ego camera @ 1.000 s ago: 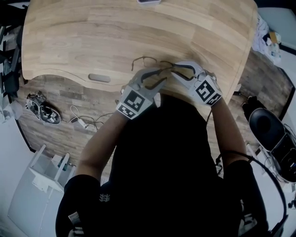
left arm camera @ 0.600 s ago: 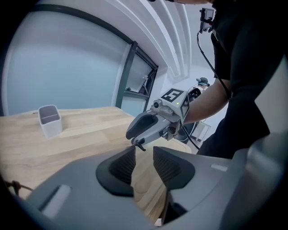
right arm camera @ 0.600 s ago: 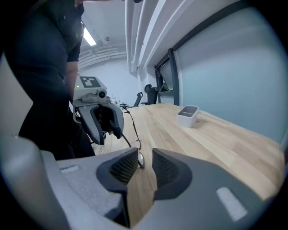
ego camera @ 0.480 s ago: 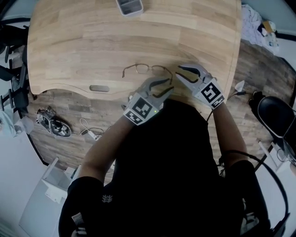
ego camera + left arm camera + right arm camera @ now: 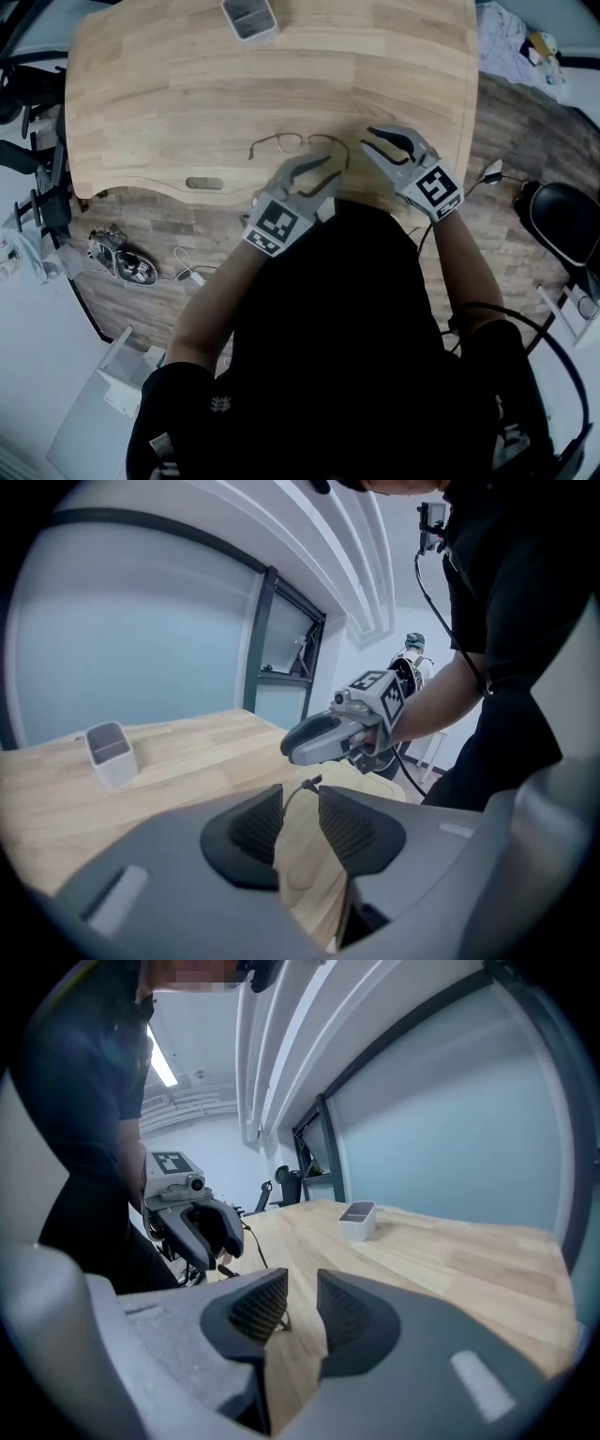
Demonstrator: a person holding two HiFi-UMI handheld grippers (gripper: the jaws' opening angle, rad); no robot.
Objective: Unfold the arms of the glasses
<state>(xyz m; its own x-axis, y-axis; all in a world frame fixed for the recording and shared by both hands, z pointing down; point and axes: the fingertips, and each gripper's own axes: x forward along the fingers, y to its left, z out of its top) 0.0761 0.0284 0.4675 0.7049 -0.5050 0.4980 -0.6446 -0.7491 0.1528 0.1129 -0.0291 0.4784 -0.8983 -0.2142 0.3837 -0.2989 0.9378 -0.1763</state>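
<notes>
Glasses (image 5: 300, 139) are lying flat on the wood table (image 5: 169, 94), near the person's edge, w/ nothing holding them. Thin wire frame, lenses side by side. The right-end arm is curving back twd the table edge. Can't tell how far the arms are swung out.

L gripper (image 5: 328, 172) is hovering just beside the glasses' right end, on the person's side, tips pointing twd the arm end. Its jaws are standing apart and the pads (image 5: 251, 825) are pressing on nothing. In the left gripper view the thin arm tip is showing thru the gap, not clamped.

R gripper (image 5: 367, 141) is sitting right of the glasses, near but not touching, tips pointing at the frame's right end. Its jaws are also standing apart w/ a narrower gap, gripping nothing. In the right gripper view, tabletop is showing btw the pads, plus a thin dark bit low in the gap, too small to ID.

The two grippers are facing each other across the arm end, each showing in the other's cam.

Grey open box (image 5: 251, 17) is standing at the table's far side, well apart from the glasses.
</notes>
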